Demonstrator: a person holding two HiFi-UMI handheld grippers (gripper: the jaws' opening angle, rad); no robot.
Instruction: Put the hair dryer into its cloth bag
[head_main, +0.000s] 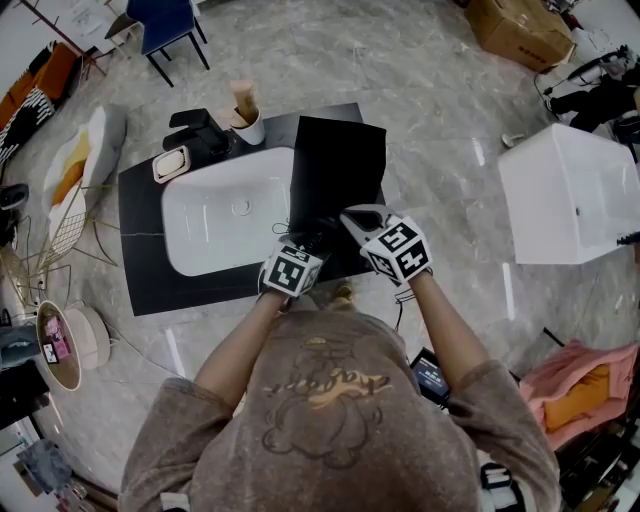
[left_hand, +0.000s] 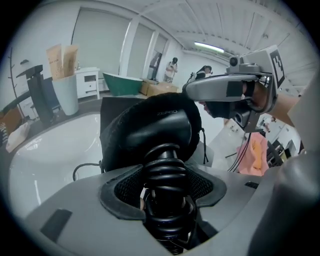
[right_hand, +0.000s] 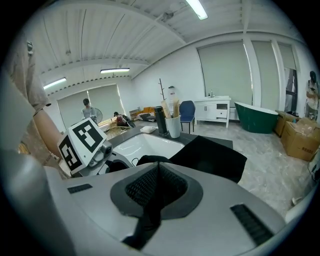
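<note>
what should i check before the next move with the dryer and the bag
1. Left tongs clamped on the hair dryer at its ribbed stem: ok.
2. Right tongs shut on the cloth bag at its edge: ok.
3. Bag fabric around the dryer's head: it shows along one side; how far in, cannot tell.
4. Thin black loop loose over the sink: cord or drawstring, cannot tell; it may snag.
5. Cup and faucet stand apart from the bag: ok.

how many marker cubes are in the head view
2. One marker cube sits on the left gripper, near the white sink; the other on the right gripper, by the black cloth bag. None seems hidden.
</note>
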